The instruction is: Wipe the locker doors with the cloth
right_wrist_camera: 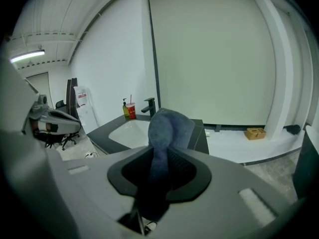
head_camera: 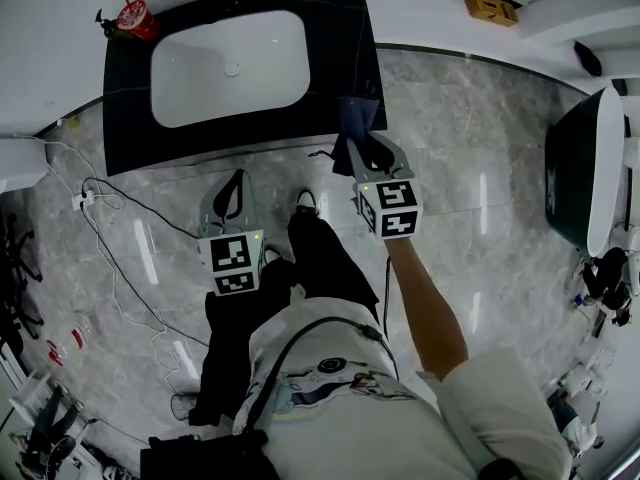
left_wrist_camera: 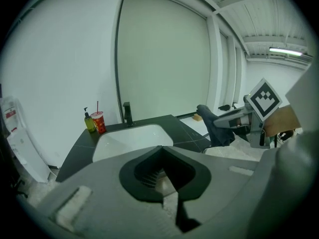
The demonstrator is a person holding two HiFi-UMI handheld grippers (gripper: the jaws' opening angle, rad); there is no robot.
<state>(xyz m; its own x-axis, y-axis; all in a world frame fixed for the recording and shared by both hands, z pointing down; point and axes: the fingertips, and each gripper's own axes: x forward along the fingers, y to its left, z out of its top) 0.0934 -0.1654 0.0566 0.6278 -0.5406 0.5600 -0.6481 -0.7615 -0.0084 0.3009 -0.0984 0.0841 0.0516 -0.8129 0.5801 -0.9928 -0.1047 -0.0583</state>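
Note:
My right gripper [head_camera: 368, 146] is shut on a dark blue cloth [head_camera: 358, 118], held over the front right corner of the black sink counter [head_camera: 335, 68]. In the right gripper view the cloth [right_wrist_camera: 167, 131] stands up from between the jaws of the right gripper [right_wrist_camera: 159, 153] and flops at the top. The left gripper view shows the same cloth [left_wrist_camera: 219, 129] hanging at the right. My left gripper [head_camera: 236, 178] hangs lower, over the marble floor in front of the counter. Its jaws meet with nothing between them [left_wrist_camera: 162, 158]. No locker door shows in any view.
A white basin [head_camera: 228, 68] is set in the counter, with a faucet [left_wrist_camera: 126, 114], a soap bottle [left_wrist_camera: 89, 121] and a red cup [head_camera: 135, 18] at the back left. Cables [head_camera: 110, 238] trail on the floor at left. A cardboard box [head_camera: 490, 8] lies far right.

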